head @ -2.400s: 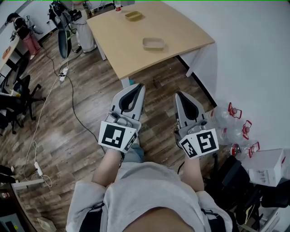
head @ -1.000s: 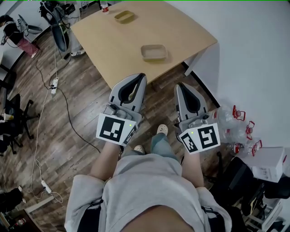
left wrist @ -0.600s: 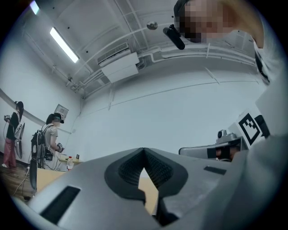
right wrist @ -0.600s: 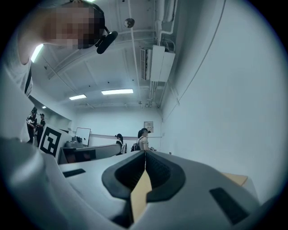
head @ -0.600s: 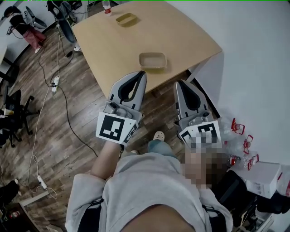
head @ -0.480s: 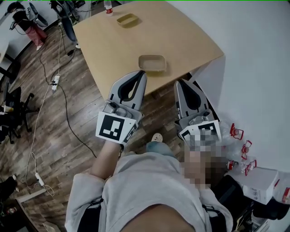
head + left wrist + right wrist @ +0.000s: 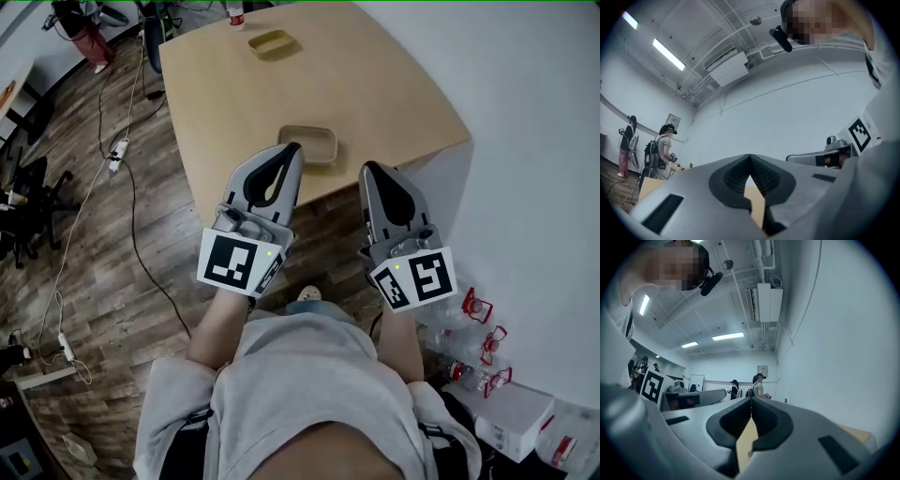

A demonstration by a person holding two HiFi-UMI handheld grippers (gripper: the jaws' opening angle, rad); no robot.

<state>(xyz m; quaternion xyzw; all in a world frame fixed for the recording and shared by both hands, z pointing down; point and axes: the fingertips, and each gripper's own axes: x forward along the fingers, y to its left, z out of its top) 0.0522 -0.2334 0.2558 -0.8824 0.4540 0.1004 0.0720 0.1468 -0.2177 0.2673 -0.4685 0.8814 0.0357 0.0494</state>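
In the head view my left gripper [image 7: 292,150] and right gripper [image 7: 369,170] are held side by side at the near edge of a light wooden table [image 7: 375,84]. Both are shut with nothing between the jaws. A shallow tan tray [image 7: 307,144] lies on the table just ahead of the left gripper's tip. A second tan tray [image 7: 269,44] sits farther back, near a bottle with a red cap [image 7: 235,13]. In the left gripper view the left gripper [image 7: 750,157] points up at the far wall; in the right gripper view the right gripper [image 7: 751,400] does too.
Dark wood floor with cables and a power strip [image 7: 118,152] lies to the left. Office chairs [image 7: 23,202] stand at far left. Large water bottles with red handles [image 7: 478,323] and white boxes [image 7: 511,417] sit by the white wall at right. People [image 7: 660,152] stand in the room's background.
The person has stepped forward: the table and its near tray have come closer, now right at the gripper tips. Both grippers stayed shut and side by side.
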